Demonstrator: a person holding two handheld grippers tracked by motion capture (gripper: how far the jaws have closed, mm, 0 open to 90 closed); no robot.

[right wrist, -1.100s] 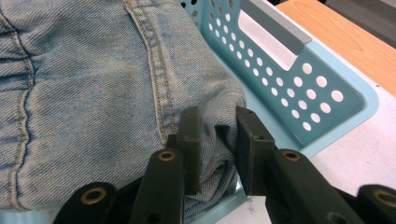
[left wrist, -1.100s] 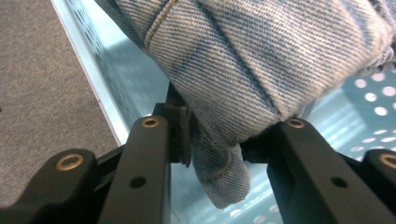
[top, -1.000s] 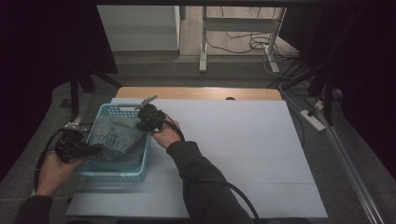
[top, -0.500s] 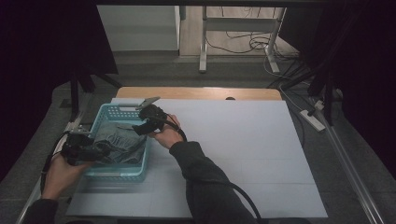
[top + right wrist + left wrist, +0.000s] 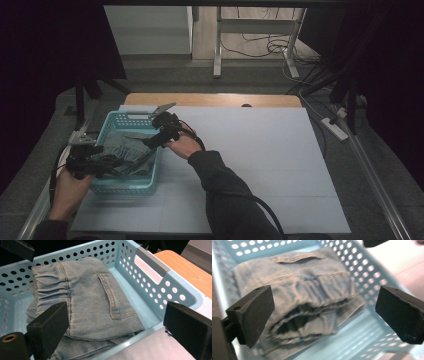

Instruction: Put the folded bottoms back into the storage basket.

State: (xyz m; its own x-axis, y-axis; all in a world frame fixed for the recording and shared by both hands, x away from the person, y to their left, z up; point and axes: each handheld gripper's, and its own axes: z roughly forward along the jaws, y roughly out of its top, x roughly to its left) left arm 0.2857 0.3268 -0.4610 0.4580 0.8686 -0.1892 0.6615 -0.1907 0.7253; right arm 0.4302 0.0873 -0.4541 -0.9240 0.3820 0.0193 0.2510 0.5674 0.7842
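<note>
A folded pair of light blue jeans point(image 5: 125, 149) lies in a pale blue perforated basket point(image 5: 131, 186) at the table's left. My left gripper point(image 5: 114, 162) reaches in over the basket's near left rim. In the left gripper view it point(image 5: 327, 308) stands open, with the rolled waistband end of the jeans point(image 5: 312, 290) beyond the jaws and the basket wall point(image 5: 367, 272) behind. My right gripper point(image 5: 150, 142) hangs over the basket's right side. It point(image 5: 117, 322) is also open, just above the jeans point(image 5: 85, 295) and the near basket rim point(image 5: 140, 282). Neither gripper holds anything.
A white sheet point(image 5: 260, 165) covers the table, with a wooden edge point(image 5: 210, 100) at the back. The basket has a grey handle point(image 5: 150, 261). A power strip point(image 5: 335, 128) and cables lie on the floor to the right. Each gripper's jaw shows in the other's view point(image 5: 16, 248).
My left gripper has moved right, from outside the basket's left rim to over the jeans. The right gripper has dipped slightly toward the basket.
</note>
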